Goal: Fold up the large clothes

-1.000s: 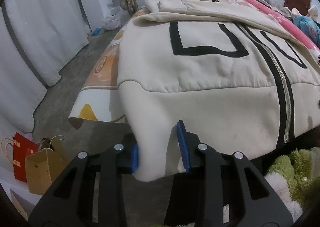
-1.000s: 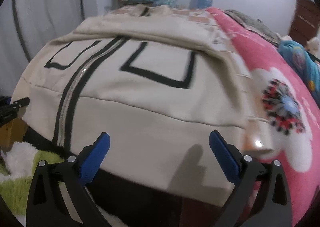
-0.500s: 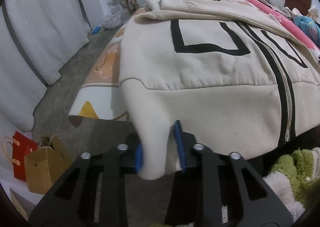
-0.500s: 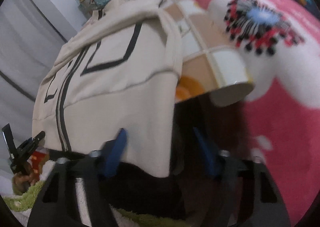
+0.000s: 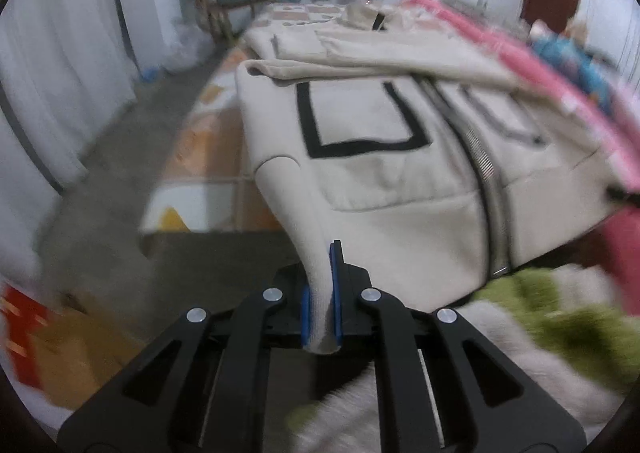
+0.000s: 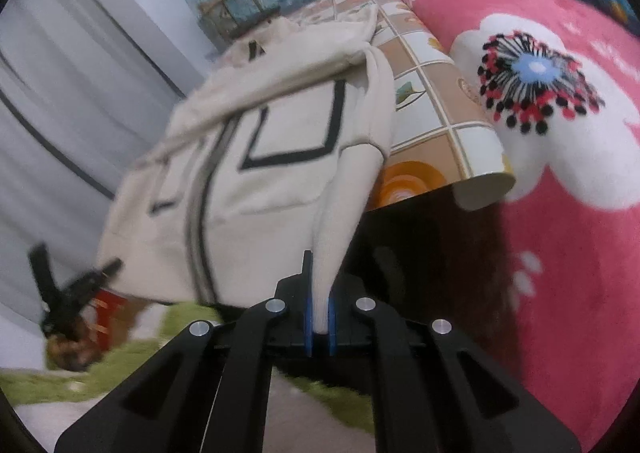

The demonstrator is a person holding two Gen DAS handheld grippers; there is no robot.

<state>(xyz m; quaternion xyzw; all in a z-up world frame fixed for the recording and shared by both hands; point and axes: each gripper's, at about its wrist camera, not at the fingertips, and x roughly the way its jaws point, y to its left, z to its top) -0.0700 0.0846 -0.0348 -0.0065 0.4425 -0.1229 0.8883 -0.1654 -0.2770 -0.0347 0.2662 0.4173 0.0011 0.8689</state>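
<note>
Jacket [image 5: 384,189] lies on the bed [image 6: 436,101], hem over its edge; our left gripper [image 5: 321,305] and right gripper [image 6: 319,313] have just closed on its corners. Pink blanket [image 6: 560,181] alongside, green rug [image 5: 560,317] below.

A: Soft, even indoor light is filling both views, with no glare showing.
B: Motion blur is smearing the lower corners and right edge; the fisheye is bending everything, dark corners vignetting.

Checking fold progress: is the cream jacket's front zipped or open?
Zipped: cream jacket lies spread, both front panels joined along the zipper.
</note>
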